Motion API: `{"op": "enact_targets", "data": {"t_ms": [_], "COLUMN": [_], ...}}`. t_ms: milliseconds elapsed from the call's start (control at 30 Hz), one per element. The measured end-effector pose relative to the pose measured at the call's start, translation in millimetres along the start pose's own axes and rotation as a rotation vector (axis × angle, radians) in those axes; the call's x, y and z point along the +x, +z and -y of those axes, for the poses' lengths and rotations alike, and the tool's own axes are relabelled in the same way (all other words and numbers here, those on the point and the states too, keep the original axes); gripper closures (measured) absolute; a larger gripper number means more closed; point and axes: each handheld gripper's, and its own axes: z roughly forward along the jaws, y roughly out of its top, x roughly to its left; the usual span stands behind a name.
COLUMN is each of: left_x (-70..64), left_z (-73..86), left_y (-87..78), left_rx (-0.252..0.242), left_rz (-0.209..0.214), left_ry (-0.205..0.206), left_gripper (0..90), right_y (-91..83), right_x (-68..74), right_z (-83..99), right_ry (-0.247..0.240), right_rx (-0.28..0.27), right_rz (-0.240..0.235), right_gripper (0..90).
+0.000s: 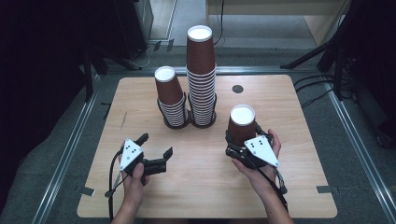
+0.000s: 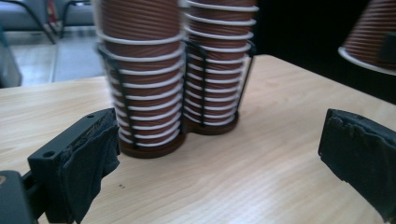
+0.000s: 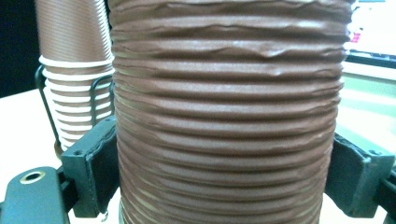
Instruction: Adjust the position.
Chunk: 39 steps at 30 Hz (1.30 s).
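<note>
Two stacks of upside-down brown ribbed paper cups stand in black wire holders at the table's back middle: a short stack [image 1: 170, 99] [image 2: 142, 79] and a tall stack [image 1: 201, 77] [image 2: 215, 65]. A single upside-down brown cup [image 1: 242, 123] [image 3: 229, 112] is held at the right, my right gripper [image 1: 243, 145] [image 3: 219, 172] shut on its sides. That cup's rim [image 2: 369, 42] hangs above the table in the left gripper view. My left gripper [image 1: 155, 145] [image 2: 219, 154] is open and empty, in front of the stacks.
The wooden table [image 1: 140, 196] has a small dark round hole [image 1: 237, 88] at the back right. Black stand legs [image 1: 317, 53] and cables [image 1: 317, 86] lie on the floor beyond it. Metal rails [image 1: 70, 154] run along both sides.
</note>
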Motion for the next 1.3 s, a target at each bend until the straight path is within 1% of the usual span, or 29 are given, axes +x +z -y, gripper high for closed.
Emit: {"op": "enact_targets", "data": {"t_ms": [67, 133, 167, 200, 233, 333, 433, 467, 500, 533, 633, 700, 800, 833, 967, 1000, 1067, 1100, 1133, 1233, 1300], "left_x": [-4.9, -9.4, -10.8, -13.1, -16.6, -24.9, -29.0, -29.4, -29.5, -29.7, -29.7, -30.0, -31.2, -31.7, -35.1, -35.8, -37.3, -38.2, -39.0, -40.7, -42.9], "left_z": [-0.7, -2.1, -2.9, -4.3, -6.2, -10.6, -12.9, -13.3, -13.3, -13.3, -13.5, -14.2, -14.7, -14.7, -15.1, -15.4, -15.9, -16.3, -16.7, -17.2, -17.2], "left_y": [-0.1, 0.0, 0.4, 0.9, 0.9, 0.4, 1.0, 1.4, 1.7, 1.9, 1.7, 1.5, 1.2, 1.4, 2.2, 2.2, 2.1, 1.9, 1.9, 1.9, 2.4], "left_rx": [-0.002, -0.005, -0.005, -0.003, -0.001, -0.001, 0.005, 0.013, 0.016, 0.017, 0.014, 0.005, 0.001, 0.000, 0.007, 0.008, 0.006, 0.003, 0.002, 0.000, 0.008], "left_rz": [0.023, 0.058, 0.073, 0.097, 0.115, 0.128, 0.142, 0.167, 0.180, 0.191, 0.207, 0.203, 0.203, 0.210, 0.226, 0.233, 0.239, 0.243, 0.245, 0.259, 0.263], "left_ry": [0.005, 0.001, 0.002, 0.000, 0.012, 0.035, 0.045, 0.042, 0.040, 0.039, 0.029, 0.021, 0.027, 0.027, 0.023, 0.024, 0.023, 0.022, 0.020, 0.019, 0.025], "left_gripper": [0.0, 0.0, 0.0, 0.0, 0.0, 0.0, 0.0, 0.0, 0.0, 0.0, 0.0, 0.0, 0.0, 0.0, 0.0, 0.0, 0.0, 0.0, 0.0, 0.0, 0.0], "right_y": [0.1, 0.8, 0.9, 1.1, 1.1, 0.5, -0.3, -0.6, -1.1, -1.2, -1.2, -1.4, -1.4, -1.6, -1.3, -1.5, -1.7, -1.8, -1.8, -2.1, -2.0], "right_x": [4.7, 8.8, 10.5, 11.4, 12.7, 15.3, 18.0, 19.0, 21.2, 22.7, 28.3, 31.5, 35.7, 37.3, 43.5, 45.9, 50.5, 52.4, 55.8, 63.6, 68.7], "right_z": [3.1, 6.3, 7.3, 7.8, 8.2, 8.6, 10.0, 10.5, 11.5, 11.9, 13.2, 13.8, 14.5, 14.9, 17.6, 18.7, 21.2, 22.2, 23.7, 27.0, 29.4], "right_ry": [-0.032, -0.050, -0.052, -0.055, -0.057, -0.067, -0.092, -0.099, -0.111, -0.113, -0.133, -0.150, -0.174, -0.180, -0.245, -0.256, -0.293, -0.313, -0.351, -0.413, -0.457], "right_rx": [0.005, 0.014, 0.019, 0.022, 0.025, 0.028, 0.033, 0.037, 0.045, 0.049, 0.058, 0.054, 0.055, 0.054, 0.044, 0.045, 0.032, 0.026, 0.015, -0.004, -0.022], "right_rz": [-0.005, -0.019, -0.020, -0.023, -0.025, -0.025, -0.027, -0.032, -0.042, -0.045, -0.067, -0.075, -0.083, -0.090, -0.100, -0.109, -0.136, -0.142, -0.152, -0.171, -0.180], "right_gripper": [12.2, 12.3, 12.4, 12.4, 12.5, 12.6, 12.9, 12.9, 13.0, 13.2, 13.4, 13.5, 13.5, 13.4, 13.5, 13.5, 13.4, 13.4, 13.4, 13.3, 13.2]}}
